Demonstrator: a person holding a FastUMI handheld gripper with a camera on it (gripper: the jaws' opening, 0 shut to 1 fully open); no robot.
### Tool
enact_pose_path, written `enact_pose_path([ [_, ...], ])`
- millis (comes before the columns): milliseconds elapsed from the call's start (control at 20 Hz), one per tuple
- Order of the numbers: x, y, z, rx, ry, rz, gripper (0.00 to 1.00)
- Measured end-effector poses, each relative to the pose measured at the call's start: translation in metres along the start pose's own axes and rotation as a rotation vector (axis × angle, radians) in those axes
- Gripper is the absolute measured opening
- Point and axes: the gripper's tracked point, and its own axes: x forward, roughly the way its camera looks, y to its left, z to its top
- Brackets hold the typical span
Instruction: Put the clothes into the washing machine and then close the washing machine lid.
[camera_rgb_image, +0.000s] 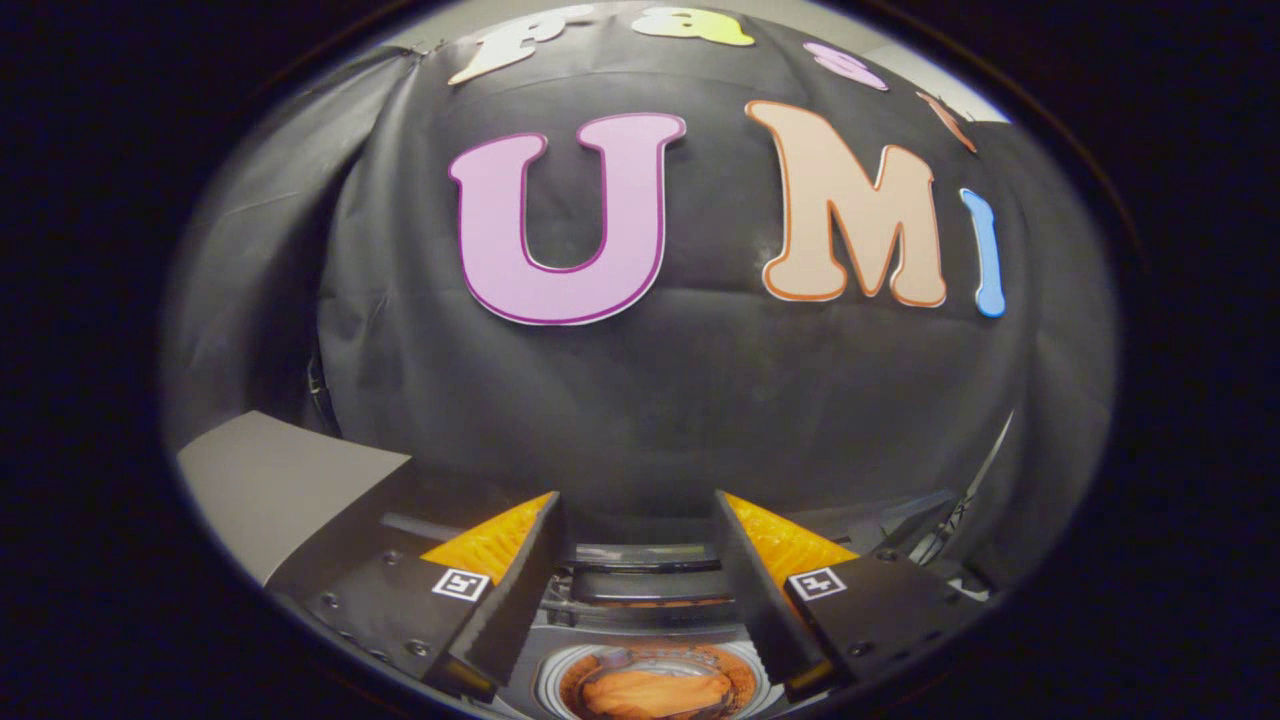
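Observation:
My gripper (637, 520) is held high and stands open, with nothing between its fingers. Below the fingers and between them sits a small washing machine (640, 630), seen from above. Its round tub opening (655, 685) holds an orange garment (655, 692). A dark panel, which may be the machine's lid (645, 572), lies just beyond the opening; I cannot tell whether it is raised or flat. The booth's black cloth wall (650, 400) stands beyond the fingers.
A grey flat surface (275, 480) lies to the left of the left finger. Thin cables or rods (975, 490) run down by the wall to the right of the right finger.

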Motion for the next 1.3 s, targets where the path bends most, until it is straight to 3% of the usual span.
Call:
enact_pose_path([
  [600, -0.071, -0.011, -0.024, 0.025, -0.041, 0.003, 0.92],
  [950, -0.073, -0.009, -0.008, 0.008, -0.060, 0.014, 0.92],
  [1300, -0.045, -0.006, 0.006, 0.005, -0.064, 0.017, 0.92],
])
